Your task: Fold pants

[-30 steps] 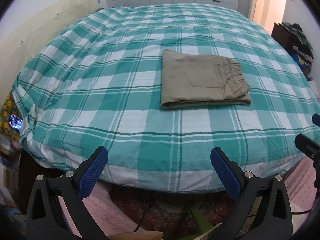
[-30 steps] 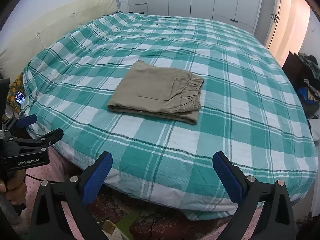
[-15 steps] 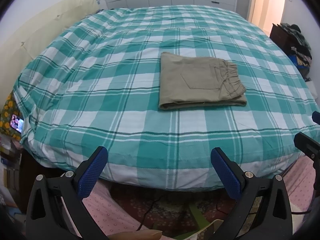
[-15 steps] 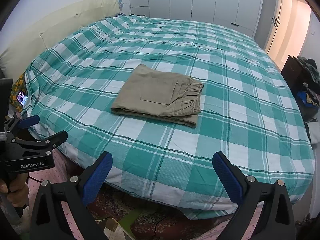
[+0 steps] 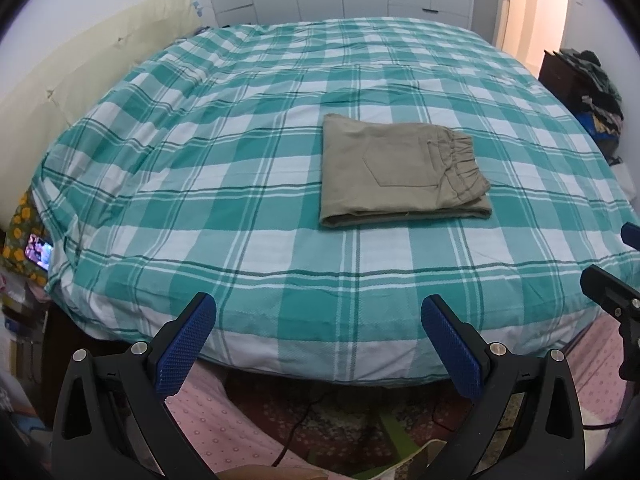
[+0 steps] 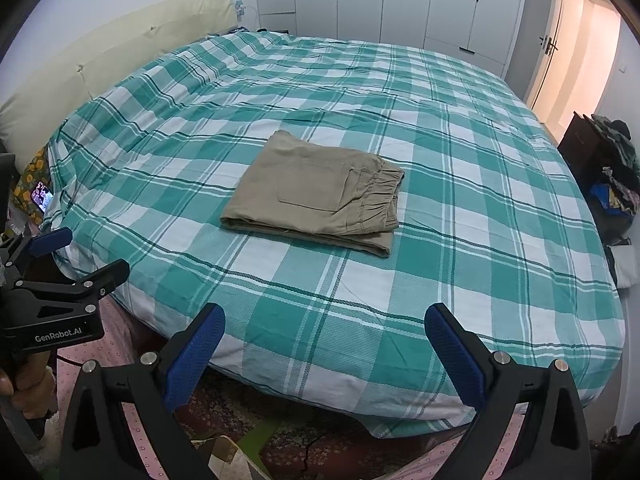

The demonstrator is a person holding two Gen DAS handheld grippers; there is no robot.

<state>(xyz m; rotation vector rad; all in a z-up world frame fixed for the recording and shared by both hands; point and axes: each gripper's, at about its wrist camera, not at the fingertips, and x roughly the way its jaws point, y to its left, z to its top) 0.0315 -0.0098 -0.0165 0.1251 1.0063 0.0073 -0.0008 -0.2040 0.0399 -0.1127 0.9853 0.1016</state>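
Observation:
The khaki pants (image 5: 396,172) lie folded into a flat rectangle on the green-and-white checked bed (image 5: 200,184), with the elastic waistband to the right and a back pocket on top. They also show in the right wrist view (image 6: 320,196). My left gripper (image 5: 318,312) is open and empty, held off the near edge of the bed, well back from the pants. My right gripper (image 6: 324,324) is open and empty too, beyond the bed's near edge. The left gripper also shows at the left of the right wrist view (image 6: 60,256).
A cream headboard (image 6: 120,60) runs along the bed's left side, white wardrobes (image 6: 400,0) stand behind it. A dark cabinet piled with clothes (image 6: 608,168) stands at the right. A lit phone (image 5: 38,250) lies at the bed's left corner. Pink sheet and patterned rug cover the floor below.
Both grippers have drawn back and risen a little from the bed; the pants look smaller and farther. The pants have not moved and both grippers stay open.

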